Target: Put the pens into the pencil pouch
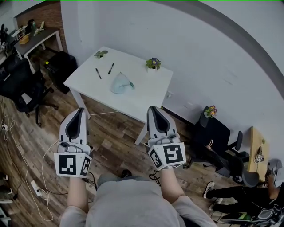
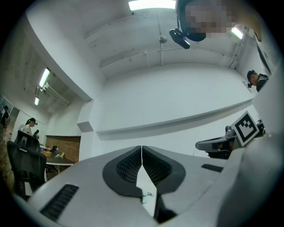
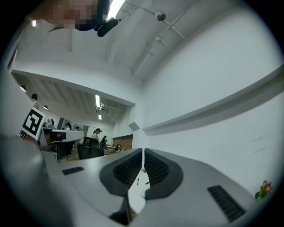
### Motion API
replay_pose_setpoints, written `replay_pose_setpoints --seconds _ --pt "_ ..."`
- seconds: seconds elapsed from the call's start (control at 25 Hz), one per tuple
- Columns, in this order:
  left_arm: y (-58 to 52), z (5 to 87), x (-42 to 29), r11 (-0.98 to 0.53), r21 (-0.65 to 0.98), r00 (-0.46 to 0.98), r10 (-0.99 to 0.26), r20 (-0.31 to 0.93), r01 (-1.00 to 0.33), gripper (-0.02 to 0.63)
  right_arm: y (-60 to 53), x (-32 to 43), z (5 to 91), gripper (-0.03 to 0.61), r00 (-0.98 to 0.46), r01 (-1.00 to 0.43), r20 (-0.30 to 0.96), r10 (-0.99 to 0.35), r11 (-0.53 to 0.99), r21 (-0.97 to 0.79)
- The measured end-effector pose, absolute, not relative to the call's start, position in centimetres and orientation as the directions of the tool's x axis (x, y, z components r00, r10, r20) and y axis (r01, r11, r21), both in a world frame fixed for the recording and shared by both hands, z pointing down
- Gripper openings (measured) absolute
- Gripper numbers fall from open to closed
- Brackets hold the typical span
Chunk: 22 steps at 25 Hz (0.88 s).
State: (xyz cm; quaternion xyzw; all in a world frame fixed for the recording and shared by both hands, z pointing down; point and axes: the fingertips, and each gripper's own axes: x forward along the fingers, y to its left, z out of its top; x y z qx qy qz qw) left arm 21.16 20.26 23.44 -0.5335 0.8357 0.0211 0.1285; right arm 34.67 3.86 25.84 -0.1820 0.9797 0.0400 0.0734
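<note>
head view: forearms (image 1: pixel 77 195) reach forward side by side, left claw (image 1: pixel 80 111) and right claw (image 1: pixel 153 108) both closed, empty.

A white table (image 1: pixel 146 95) stands on a wood-plank floor (image 1: pixel 111 137), beside a plain white wall (image 1: pixel 199 48). Left of the table are a black cabinet (image 1: pixel 62 66), a black office chair (image 1: pixel 24 91) and a desk (image 1: pixel 37 39) before a brick wall (image 1: pixel 44 15). Right of the table is another black office chair (image 1: pixel 217 133). A ceiling strip light (image 2: pixel 151 4) glows overhead.
</note>
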Motion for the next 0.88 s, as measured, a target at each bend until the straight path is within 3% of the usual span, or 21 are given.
replay_pose_setpoints --seconds 0.44,0.88 --pt "15.4 25.3 15.6 0.411 -0.091 -0.388 -0.9 -0.197 -0.907 0.026 -0.9 29.4 27.6 0.035 -0.92 -0.377 -0.119 -0.373 0.926 0.016" --pt "8.1 25.3 2.9 0.344 -0.068 -0.325 -0.924 -0.199 -0.936 0.026 -7.4 18.3 27.3 0.034 -0.885 -0.455 -0.114 -0.451 0.89 0.016"
